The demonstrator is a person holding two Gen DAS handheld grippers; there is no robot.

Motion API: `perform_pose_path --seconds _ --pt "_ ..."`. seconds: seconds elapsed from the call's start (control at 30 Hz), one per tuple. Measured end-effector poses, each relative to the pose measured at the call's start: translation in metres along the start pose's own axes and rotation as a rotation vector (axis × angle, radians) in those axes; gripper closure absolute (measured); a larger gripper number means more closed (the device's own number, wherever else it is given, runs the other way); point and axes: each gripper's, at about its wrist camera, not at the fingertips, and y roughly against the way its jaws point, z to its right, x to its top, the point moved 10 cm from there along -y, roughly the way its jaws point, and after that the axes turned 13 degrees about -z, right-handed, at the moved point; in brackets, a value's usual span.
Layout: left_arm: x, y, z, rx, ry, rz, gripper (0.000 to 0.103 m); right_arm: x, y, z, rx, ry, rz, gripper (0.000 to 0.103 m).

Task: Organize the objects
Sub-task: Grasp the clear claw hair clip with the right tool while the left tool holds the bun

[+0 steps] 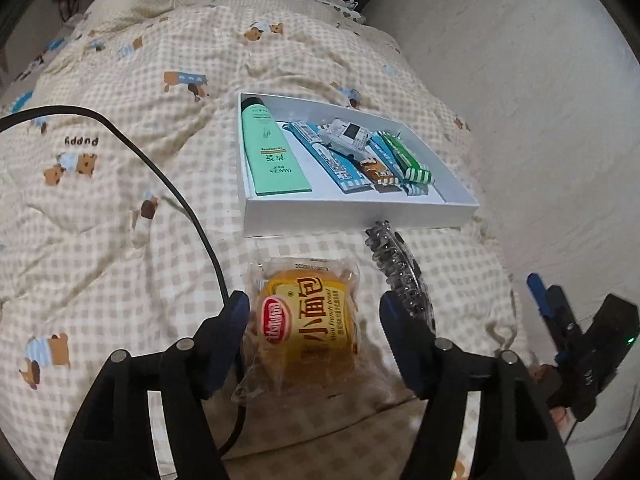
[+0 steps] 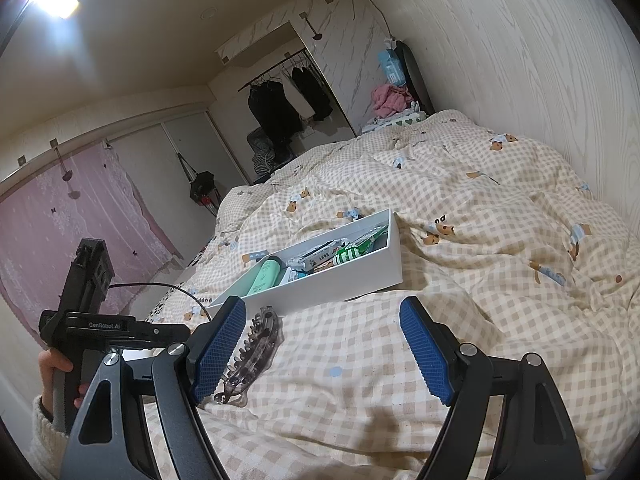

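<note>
While the left gripper [image 1: 312,320] straddles the bread packet [image 1: 308,320], its jaws stand open: the left pad sits at or just against the wrapper's edge, the right pad shows a clear gap, so no grip yet. Packet: yellow bun in clear film, lying flat on the checked duvet [image 1: 120,200], at 6 o'clock of the white box [image 1: 360,216], near its front wall.

Box contents, left wrist view: green tube [image 1: 272,148] along the 9 o'clock side; several snack bars [image 1: 360,156] fanned toward 3 o'clock. Bare floor shows only in thin strips between them and along the 12 o'clock edge.

Clear hair comb [image 1: 400,272] lies at 2 o'clock of the packet, just beside the right finger. A black cable [image 1: 192,216] runs past the left finger.

Judgement on the step in hand, grasping the packet:
1. Centre the jaws on the bun, not the loose film, or it may slip.
2. Keep the right finger off the comb while closing.
3. Squeeze lightly; soft bread crushes.
4. Lift clear of the box wall before moving toward 12 o'clock.

Right gripper [image 2: 320,348]: jaws wide apart, empty, hovering over the duvet with the comb [image 2: 256,348] at its 9 o'clock.
</note>
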Motion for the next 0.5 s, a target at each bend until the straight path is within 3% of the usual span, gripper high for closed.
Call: perform_pose_path --seconds 0.13,0.17,0.2,0.23,0.3,0.37,0.43,0.5 --pt "-0.003 -0.013 0.01 0.061 -0.103 -0.01 0.025 0.0 0.0 0.0 0.0 0.0 0.001 0.023" --pt "-0.004 -0.015 0.007 0.08 -0.112 -0.005 0.027 0.0 0.0 0.0 -0.001 0.001 0.002 0.023" --pt "-0.005 -0.016 0.004 0.097 -0.11 0.001 0.038 0.0 0.0 -0.001 -0.003 0.003 0.001 0.023" --pt "-0.006 -0.017 0.001 0.103 -0.101 0.008 0.042 0.0 0.0 -0.001 -0.003 0.005 -0.001 0.023" --pt "-0.008 -0.013 0.002 0.073 -0.108 0.023 0.043 0.0 -0.002 -0.004 -0.007 0.023 -0.017 0.023" --pt "-0.011 -0.003 0.012 -0.018 -0.146 0.054 0.044 -0.001 -0.006 -0.008 -0.028 0.051 -0.04 0.023" --pt "-0.015 0.013 0.027 -0.15 -0.193 0.119 0.045 -0.002 -0.009 -0.013 -0.039 0.078 -0.052 0.023" --pt "-0.018 0.03 0.037 -0.189 -0.224 0.197 0.045 -0.002 -0.01 -0.018 -0.043 0.102 -0.059 0.023"
